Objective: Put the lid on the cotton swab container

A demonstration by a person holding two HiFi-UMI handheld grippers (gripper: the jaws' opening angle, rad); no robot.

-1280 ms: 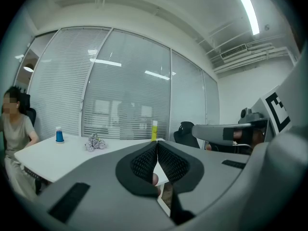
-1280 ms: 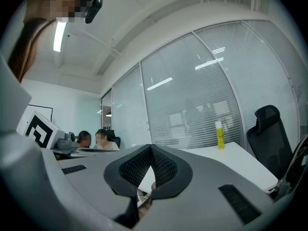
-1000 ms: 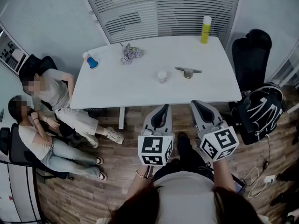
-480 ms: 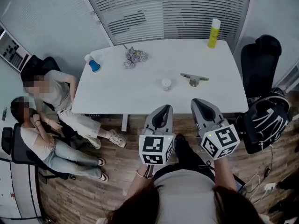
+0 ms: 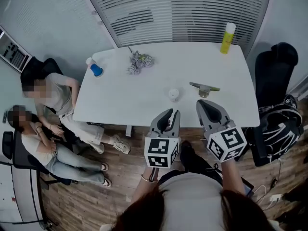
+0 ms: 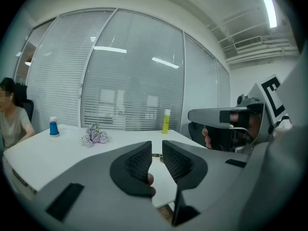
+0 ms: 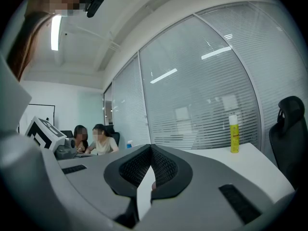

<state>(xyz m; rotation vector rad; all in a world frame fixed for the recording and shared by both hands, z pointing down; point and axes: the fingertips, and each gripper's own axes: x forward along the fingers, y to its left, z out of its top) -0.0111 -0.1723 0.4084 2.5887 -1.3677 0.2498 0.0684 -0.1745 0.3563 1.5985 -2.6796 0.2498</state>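
The cotton swab container (image 5: 173,94), a small white round pot, stands upright on the white worktop (image 5: 139,93), a little in from its near edge and apart from everything else. To its right, near it but not touching, a flat grey strip (image 5: 204,85) lies across a small round piece; whether this is the lid is too small to tell.

The left gripper (image 5: 166,113) is held at the near edge of the worktop, just short of the container. In the left gripper view its jaws stand a narrow slit apart, having just been opening, and nothing is between them (image 6: 157,154). The right gripper (image 5: 207,106) is beside it, just short of the grey strip, and its jaws meet at the tips with nothing held (image 7: 150,153). A hand on the right gripper's handle shows in the left gripper view.

Farther back on the worktop are a yellow bottle (image 5: 227,32) at the far right corner, a crumpled lilac bunch (image 5: 139,61) and a small blue-capped bottle (image 5: 95,68) at the left corner. Two people (image 5: 45,109) sit left of the worktop. A black chair (image 5: 275,69) and a backpack (image 5: 281,129) are on its right.
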